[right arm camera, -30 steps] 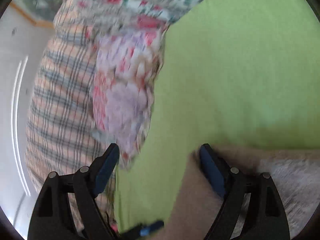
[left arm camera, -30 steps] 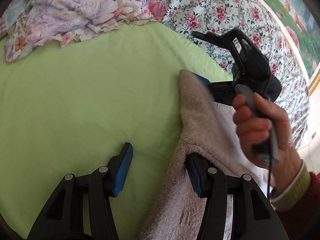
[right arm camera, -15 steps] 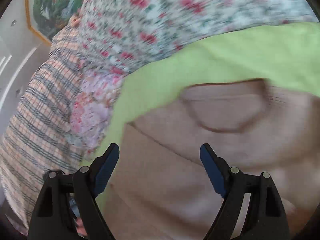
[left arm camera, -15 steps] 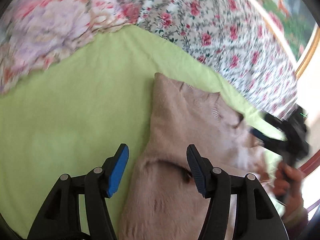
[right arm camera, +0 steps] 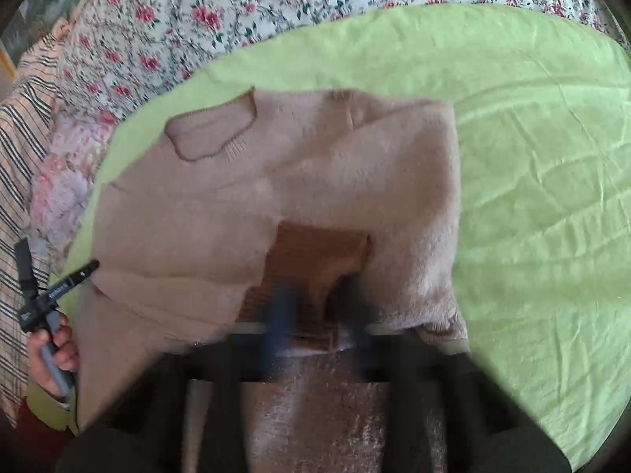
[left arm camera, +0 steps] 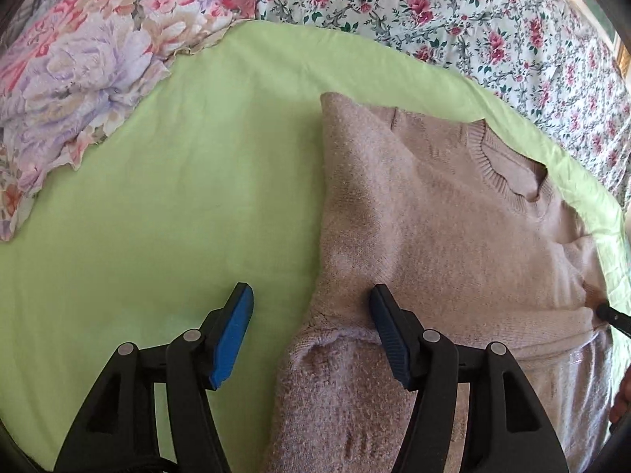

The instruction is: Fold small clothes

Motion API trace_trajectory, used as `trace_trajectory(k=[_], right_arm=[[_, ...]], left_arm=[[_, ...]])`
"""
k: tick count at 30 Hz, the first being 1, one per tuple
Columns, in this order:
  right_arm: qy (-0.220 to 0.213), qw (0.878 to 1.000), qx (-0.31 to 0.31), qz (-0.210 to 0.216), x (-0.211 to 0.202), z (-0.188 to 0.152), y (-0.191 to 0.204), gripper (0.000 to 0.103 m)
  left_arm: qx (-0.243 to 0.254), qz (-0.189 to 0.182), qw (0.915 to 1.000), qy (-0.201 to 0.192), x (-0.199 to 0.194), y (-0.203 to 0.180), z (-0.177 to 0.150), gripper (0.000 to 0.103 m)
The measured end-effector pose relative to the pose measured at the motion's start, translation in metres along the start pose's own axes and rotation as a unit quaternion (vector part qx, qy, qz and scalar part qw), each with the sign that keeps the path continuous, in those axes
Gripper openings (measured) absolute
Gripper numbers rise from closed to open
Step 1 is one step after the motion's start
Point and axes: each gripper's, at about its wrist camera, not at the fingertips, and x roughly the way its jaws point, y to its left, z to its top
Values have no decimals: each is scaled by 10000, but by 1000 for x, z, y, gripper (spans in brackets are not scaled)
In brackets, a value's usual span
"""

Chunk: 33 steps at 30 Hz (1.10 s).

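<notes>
A beige knit sweater (left arm camera: pixel 426 216) lies on the green sheet (left arm camera: pixel 157 216), neck hole away from me and its left side folded over the body. My left gripper (left arm camera: pixel 311 335) hovers over the sweater's left edge. Its jaws are opening, with that edge between the blue pads (left arm camera: pixel 232 331) but not pinched. The right wrist view shows it at the far left (right arm camera: pixel 88 268), held by a hand (right arm camera: pixel 55 351). My right gripper (right arm camera: pixel 315 307) is blurred and shut on a darker brown fold of the sweater (right arm camera: pixel 319 260). Its tip shows at the sweater's right edge (left arm camera: pixel 609 315).
A lilac floral pillow (left arm camera: pixel 79 79) lies at the sheet's far left. A rose-print quilt (left arm camera: pixel 473 19) runs along the far edge. Plaid bedding (right arm camera: pixel 23 138) is on the left of the right wrist view. Bare green sheet (right arm camera: pixel 532 197) spreads right of the sweater.
The right gripper let go at the sweater's left fold, swung across to its right side and shut on a fold there. The folded side now lies flat. My left jaws stand a little wider.
</notes>
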Motion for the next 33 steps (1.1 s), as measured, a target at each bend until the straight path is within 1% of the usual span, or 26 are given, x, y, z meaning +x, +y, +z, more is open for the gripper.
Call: trace_trajectory(k=[1, 2, 3, 4, 5, 6, 7, 10, 12, 13, 14, 15, 18, 19, 21, 25, 27, 29, 31, 33], right_arm=[[-205, 9997, -53, -119, -9, 1, 2, 5], [-277, 9992, -100, -257, -12, 0, 3, 5], [-260, 9987, -168, -408, -10, 0, 4, 5], [-84, 9980, -213, -593, -1, -3, 2, 5], [35, 9977, -178, -656, 5, -5, -2, 5], [116, 9977, -118, -658, 9, -8, -5, 5], [72, 9985, 12, -550, 5, -11, -9, 5], [-147, 9992, 222, -304, -22, -20, -9, 7], [-261, 9992, 242, -173, -40, -28, -9, 20], [-323, 9991, 264, -68, -50, -34, -9, 40], [-410, 9987, 289, 68, -62, -42, -9, 55], [-480, 9983, 295, 174, -72, -49, -7, 57], [-506, 9970, 295, 515, -99, -78, -5, 58], [-494, 9958, 342, 694, -107, -90, -6, 58], [-448, 9946, 373, 865, -120, -107, -5, 58], [-324, 9934, 297, 1063, -146, -147, -4, 58], [-218, 9923, 292, 1181, -156, -170, -5, 58], [-113, 9918, 306, 1239, -164, -187, -9, 58], [-28, 9910, 363, 1286, -171, -209, -17, 58], [43, 9908, 447, 1276, -175, -223, -24, 58]], left_arm=[[35, 58, 10000, -2, 0, -1, 0, 64], [61, 99, 9999, 2, 1, -2, 0, 64], [90, 147, 9999, 2, 2, -3, -1, 65], [112, 202, 9997, 1, 3, -4, -1, 66], [120, 244, 9996, 1, 4, -6, -1, 66], [124, 284, 9995, 16, 2, -7, -1, 66], [118, 292, 9995, 41, 1, -8, 0, 66], [87, 194, 9997, 105, -15, -4, -4, 66], [117, 107, 9997, 166, -31, 0, -15, 65], [131, 65, 9997, 191, -37, 2, -21, 65], [144, -1, 9997, 217, -44, 5, -28, 65], [163, -92, 9995, 250, -53, 8, -38, 65], [199, -326, 9986, 373, -77, 19, -70, 65], [216, -414, 9980, 433, -86, 22, -85, 65], [207, -520, 9971, 513, -100, 29, -109, 66], [-41, -897, 9935, 703, -128, 51, -162, 67], [-169, -1122, 9912, 680, -145, 59, -185, 69], [-278, -1342, 9879, 727, -157, 63, -203, 72], [-450, -1647, 9822, 788, -163, 66, -219, 72], [-447, -1811, 9798, 717, -170, 64, -232, 72]])
